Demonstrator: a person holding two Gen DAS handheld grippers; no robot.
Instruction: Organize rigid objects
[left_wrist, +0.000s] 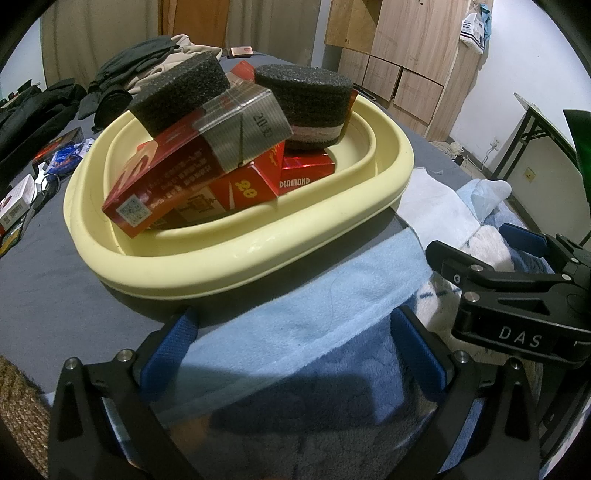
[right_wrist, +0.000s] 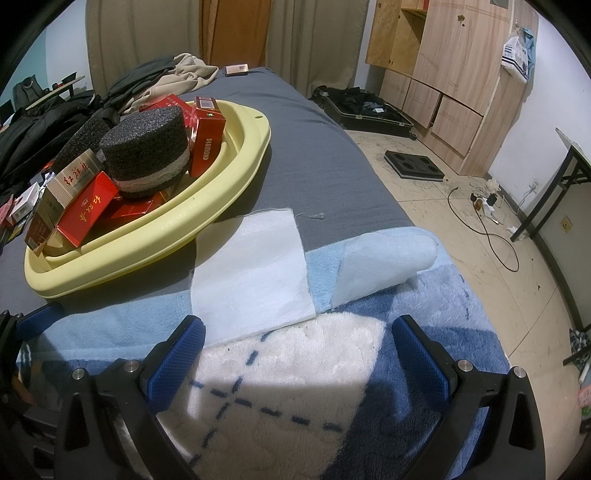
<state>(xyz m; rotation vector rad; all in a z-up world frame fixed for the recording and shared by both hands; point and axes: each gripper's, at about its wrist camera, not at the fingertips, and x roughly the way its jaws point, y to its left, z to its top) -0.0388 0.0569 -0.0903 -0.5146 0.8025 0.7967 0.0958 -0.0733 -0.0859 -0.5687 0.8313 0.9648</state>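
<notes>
Boxes (left_wrist: 192, 173) and foam blocks (left_wrist: 306, 107) sit piled in yellow basin (left_wrist: 258, 243) on bed, far left. Left gripper (left_wrist: 291, 347) and right gripper (right_wrist: 295, 350) both released, empty, over towels (right_wrist: 288, 369). Loading looks finished; next likely a check for strays.

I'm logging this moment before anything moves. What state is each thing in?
Left tongs: open, empty, over the blue towel.
Right tongs: open, empty.
Yellow basin: on the bed, filled with boxes and foam.
Round foam block: upright on the boxes.
Rectangular foam block: tilted on the pile.
DIAMOND box: standing on end against the rim.
White cloth: flat, unfolded.
Suitcase: open on the floor.
</notes>
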